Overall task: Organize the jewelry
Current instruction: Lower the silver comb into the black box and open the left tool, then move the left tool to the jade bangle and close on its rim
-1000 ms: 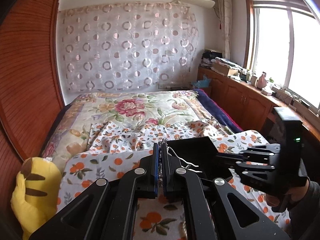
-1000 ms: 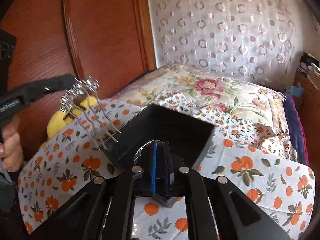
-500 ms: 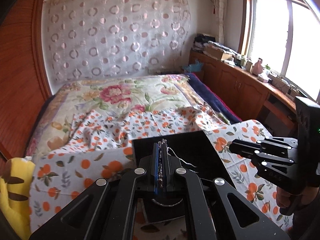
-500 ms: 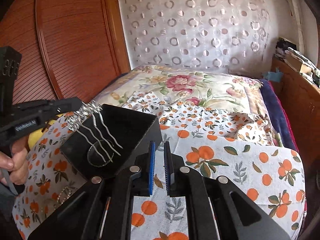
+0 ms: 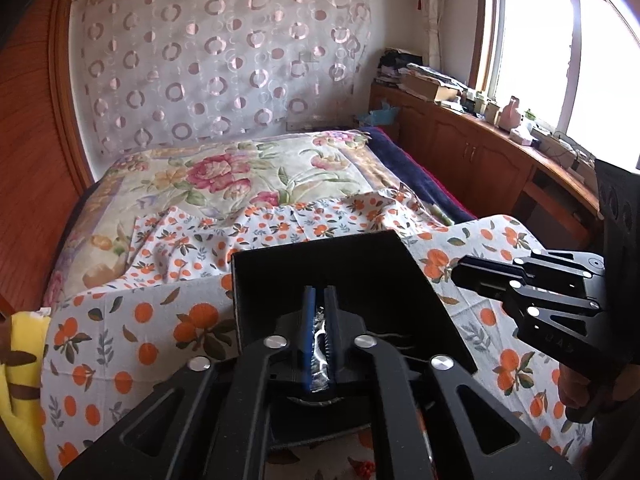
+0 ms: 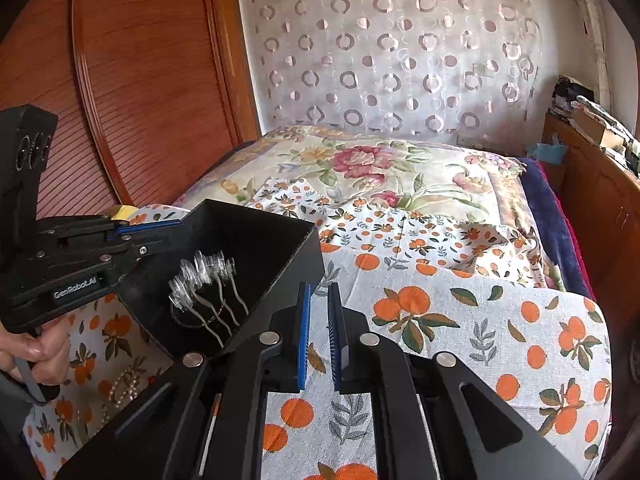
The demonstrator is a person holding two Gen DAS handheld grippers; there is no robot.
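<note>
the bed (image 5: 224, 176) wore an orange-print cloth (image 6: 460, 320); on the cloth sat a black box (image 6: 288, 256) and a pearl bracelet (image 6: 122, 386).

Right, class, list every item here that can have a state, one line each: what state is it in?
left tongs, shut on hair comb
right tongs, open, empty
hair comb, gripped, prongs pointing down into black box
black box, open-topped, resting on orange-print cloth
pearl bracelet, loose on the cloth, outside the box

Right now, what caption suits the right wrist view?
Left gripper lowers a silver hair comb into the black box.
</note>
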